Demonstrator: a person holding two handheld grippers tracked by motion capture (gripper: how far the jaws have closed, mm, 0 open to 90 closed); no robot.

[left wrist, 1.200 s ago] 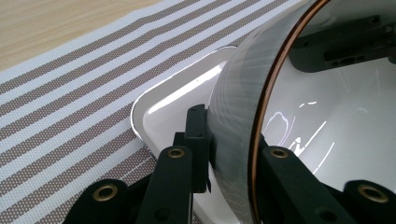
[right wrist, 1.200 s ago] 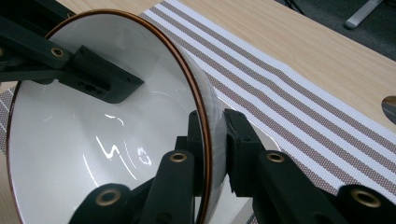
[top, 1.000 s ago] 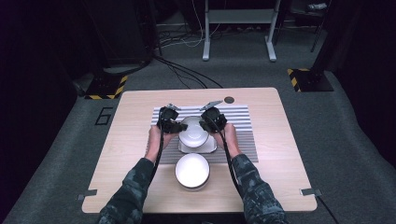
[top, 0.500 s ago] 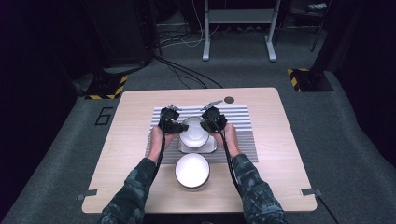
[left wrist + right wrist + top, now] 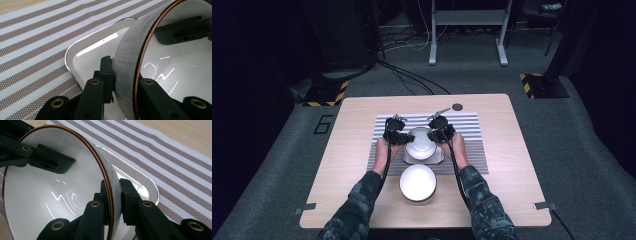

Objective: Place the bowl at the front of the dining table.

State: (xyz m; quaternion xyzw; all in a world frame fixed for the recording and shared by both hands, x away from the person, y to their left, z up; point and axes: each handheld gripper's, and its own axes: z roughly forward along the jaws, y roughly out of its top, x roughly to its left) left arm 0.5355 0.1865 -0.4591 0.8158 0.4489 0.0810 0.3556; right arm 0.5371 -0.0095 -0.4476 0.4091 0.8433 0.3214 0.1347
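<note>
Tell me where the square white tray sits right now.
In the high view the tray lies on the striped mat at mid-table, under the bowl gripped between both grippers, beyond the nearer bowl.

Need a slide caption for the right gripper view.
Right gripper clamps the white bowl's brown-edged rim above a white tray on a striped mat.

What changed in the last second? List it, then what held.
Nothing visibly moved. Left gripper and right gripper stay clamped on opposite rims of the white bowl over the square white tray; the second bowl and striped mat lie as before.
</note>
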